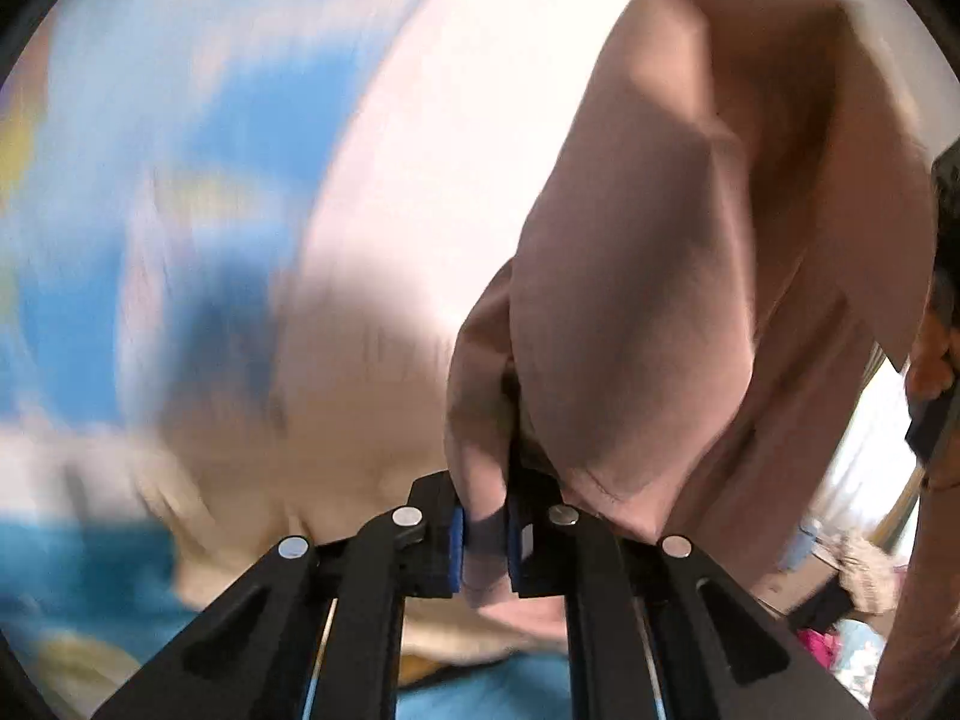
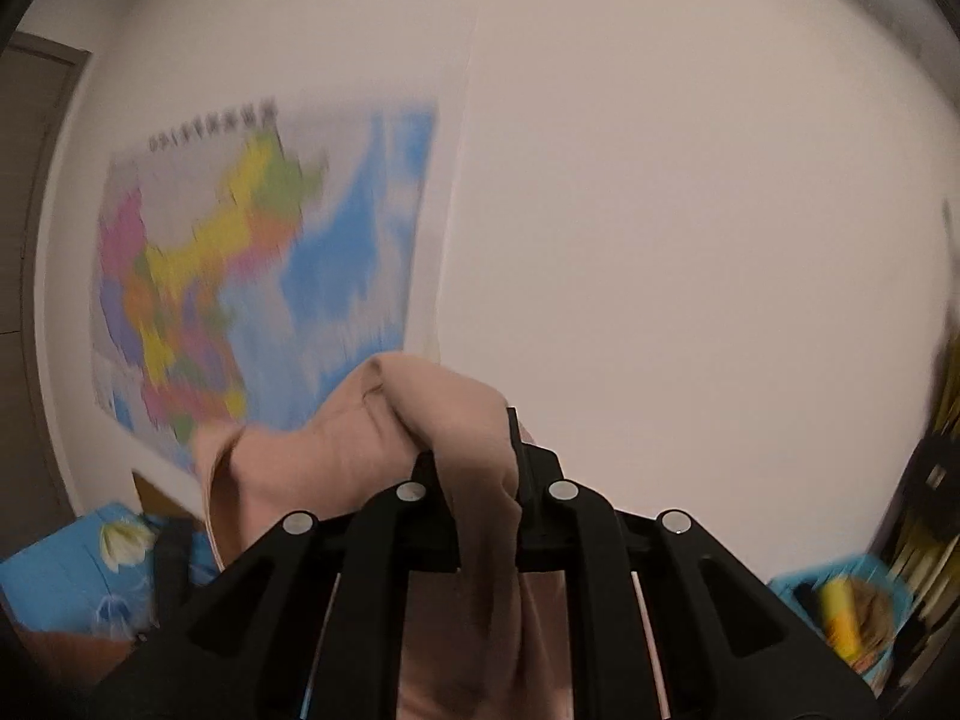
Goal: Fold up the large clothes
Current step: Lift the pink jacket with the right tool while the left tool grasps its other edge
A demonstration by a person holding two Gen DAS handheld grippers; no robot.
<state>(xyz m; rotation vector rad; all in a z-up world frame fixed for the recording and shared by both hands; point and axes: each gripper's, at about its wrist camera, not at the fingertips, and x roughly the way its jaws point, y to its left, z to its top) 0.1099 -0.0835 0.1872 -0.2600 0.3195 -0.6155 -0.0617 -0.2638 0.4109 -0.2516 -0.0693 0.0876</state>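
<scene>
Room: in my right wrist view a pale wall (image 2: 690, 210) fills most of the frame, with a blurred colour map (image 2: 258, 264) at centre left and a door edge (image 2: 24, 240) at the far left.
Surface: blue floral bedding (image 2: 66, 576) shows at the lower left of that view; in my left wrist view the same blue is smeared by blur at the left.
Garment: the beige-pink garment (image 1: 690, 252) hangs from the upper right down to bottom centre in my left view.
Left gripper: my left gripper (image 1: 485, 531), at bottom centre, is clamped on a fold of the garment between its blue pads (image 1: 457, 546).
Right gripper: my right gripper (image 2: 485, 480), at bottom centre of its view, is pinched tight on another bunch of the garment, which humps over the fingers and hangs below.
</scene>
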